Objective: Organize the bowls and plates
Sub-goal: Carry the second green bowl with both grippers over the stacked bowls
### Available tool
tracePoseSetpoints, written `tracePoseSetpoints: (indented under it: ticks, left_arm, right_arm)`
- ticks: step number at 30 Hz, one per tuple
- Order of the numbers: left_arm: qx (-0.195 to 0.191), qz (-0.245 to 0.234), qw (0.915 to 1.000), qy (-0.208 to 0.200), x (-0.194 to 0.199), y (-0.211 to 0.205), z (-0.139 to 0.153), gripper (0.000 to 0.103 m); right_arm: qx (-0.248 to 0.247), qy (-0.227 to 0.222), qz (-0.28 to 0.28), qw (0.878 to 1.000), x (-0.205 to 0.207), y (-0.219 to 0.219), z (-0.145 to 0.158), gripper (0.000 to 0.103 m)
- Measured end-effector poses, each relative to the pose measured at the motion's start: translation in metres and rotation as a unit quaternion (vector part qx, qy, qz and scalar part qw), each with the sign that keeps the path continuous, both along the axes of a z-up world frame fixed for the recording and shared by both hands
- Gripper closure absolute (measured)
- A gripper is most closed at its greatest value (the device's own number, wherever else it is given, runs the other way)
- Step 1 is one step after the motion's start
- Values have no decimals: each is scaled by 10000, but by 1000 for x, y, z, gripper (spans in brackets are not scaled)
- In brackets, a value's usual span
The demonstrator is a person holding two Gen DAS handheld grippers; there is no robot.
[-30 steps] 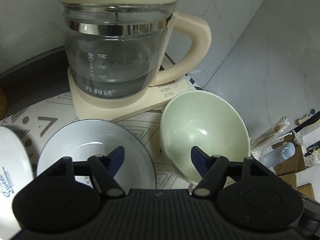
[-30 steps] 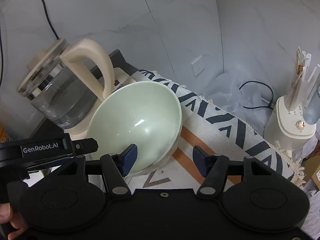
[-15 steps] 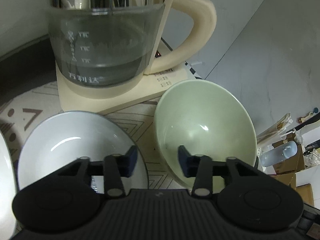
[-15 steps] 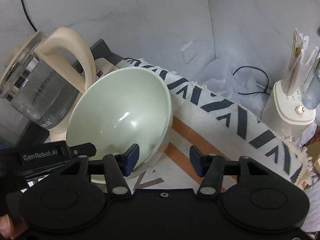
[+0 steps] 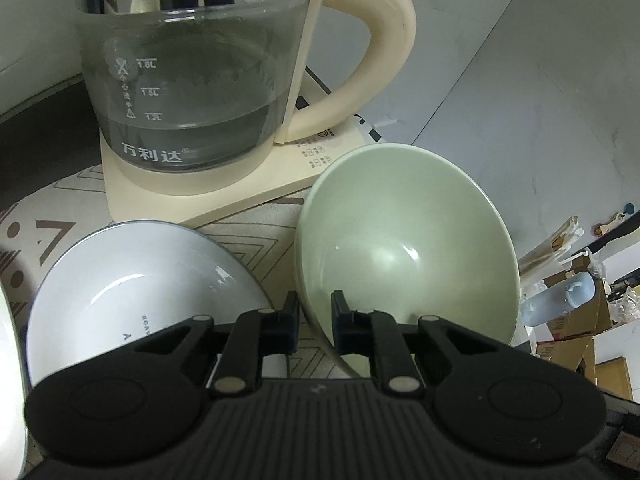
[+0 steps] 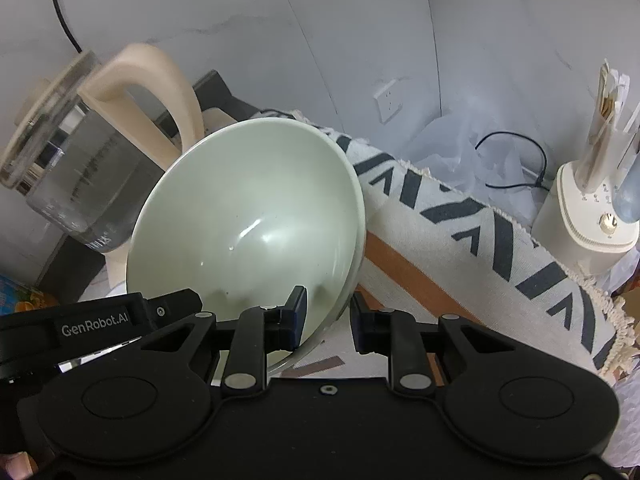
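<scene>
With my left gripper [image 5: 314,322] clamped on the green bowl's [image 5: 404,248] rim and my right gripper [image 6: 328,318] closing on its opposite rim, beside the kettle [image 5: 192,80] on the patterned mat [image 6: 480,216], uneven pinching could tip it into the kettle.

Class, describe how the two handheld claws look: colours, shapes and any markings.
Both the left claw and right claw are matte black plastic with round pivot housings, silver pins and dark blue finger pads. White "GenRobot.AI" lettering marks the left one.
</scene>
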State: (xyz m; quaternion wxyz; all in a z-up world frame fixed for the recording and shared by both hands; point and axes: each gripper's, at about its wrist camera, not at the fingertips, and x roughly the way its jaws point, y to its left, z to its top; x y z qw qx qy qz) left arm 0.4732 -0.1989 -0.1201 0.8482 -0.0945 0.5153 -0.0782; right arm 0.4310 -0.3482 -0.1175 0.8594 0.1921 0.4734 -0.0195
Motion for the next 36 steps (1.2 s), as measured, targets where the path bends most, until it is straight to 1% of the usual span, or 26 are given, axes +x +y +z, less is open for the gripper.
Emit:
tracePoseSetpoints:
  ticks: [5, 9, 17, 21, 28, 32, 34, 36]
  left_arm:
    - [0, 91, 9999, -57, -1, 2, 14, 89]
    - [-61, 144, 9997, -177, -7, 6, 29, 89]
    - [-113, 278, 9991, -310, -22, 11, 46, 89]
    - [-146, 400, 9984, -364, -33, 15, 55, 89]
    - [-267, 592, 9968, -463, -56, 24, 73, 89]
    - [-365, 718, 9949, -601, -73, 29, 84, 89]
    - [-383, 850, 9935, -654, -83, 31, 90, 89]
    - [-431, 943, 9922, -690, -92, 34, 95, 89]
  right_arm:
    - [83, -132, -26, 9999, -2, 0, 14, 81]
    - [71, -221, 34, 9997, -8, 1, 23, 81]
    - [86, -382, 157, 9991, -18, 2, 40, 81]
    - [6, -364, 256, 9990, -26, 8, 48, 81]
    - [15, -365, 410, 9985, -44, 12, 64, 81]
    - [175, -227, 420, 9987, -56, 14, 77, 81]
    - [31, -272, 576, 9980, -63, 20, 84, 81]
    - [42, -261, 622, 9977, -70, 22, 90, 81]
